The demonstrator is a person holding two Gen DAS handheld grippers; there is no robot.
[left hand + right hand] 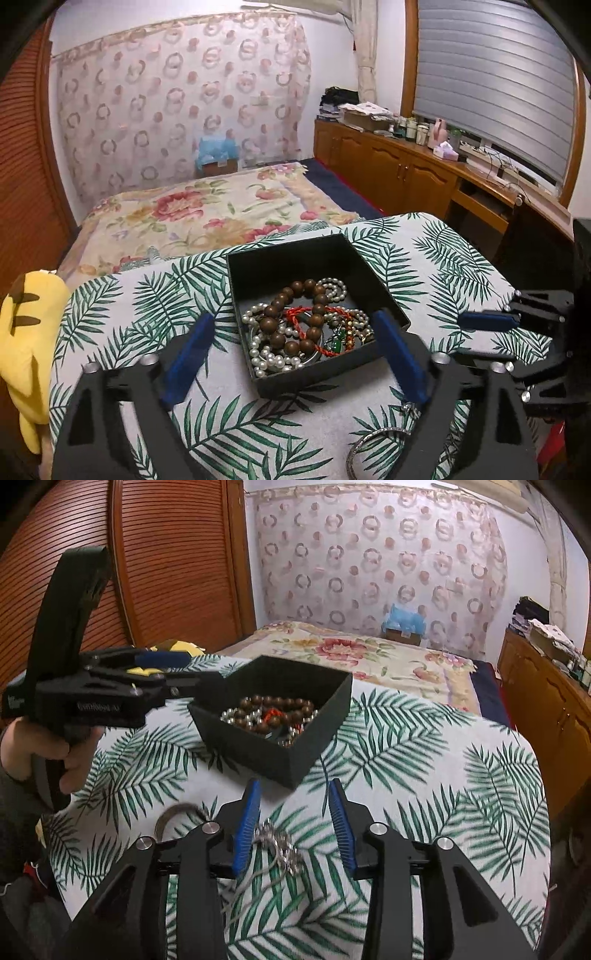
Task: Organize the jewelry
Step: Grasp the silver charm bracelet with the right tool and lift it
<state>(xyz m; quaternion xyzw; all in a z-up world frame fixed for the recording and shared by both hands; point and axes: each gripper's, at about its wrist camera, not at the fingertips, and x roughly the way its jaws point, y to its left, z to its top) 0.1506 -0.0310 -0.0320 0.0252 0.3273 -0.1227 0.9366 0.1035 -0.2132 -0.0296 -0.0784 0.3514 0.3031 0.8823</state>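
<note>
Here the black box sits mid-desk on the leaf-print cloth, holding brown beads, pearls and a red cord. Your left tongs gape wide over its near side, gripping nothing. Your right tongs stand open just before the box, a silver chain lying loose between them; a bangle rests to their left

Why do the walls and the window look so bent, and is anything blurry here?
Left wrist view: the fisheye lens bows the window blind and darkens the corners; the black box is sharp. Right wrist view: the wardrobe door curves, the silver chain is slightly soft.
</note>
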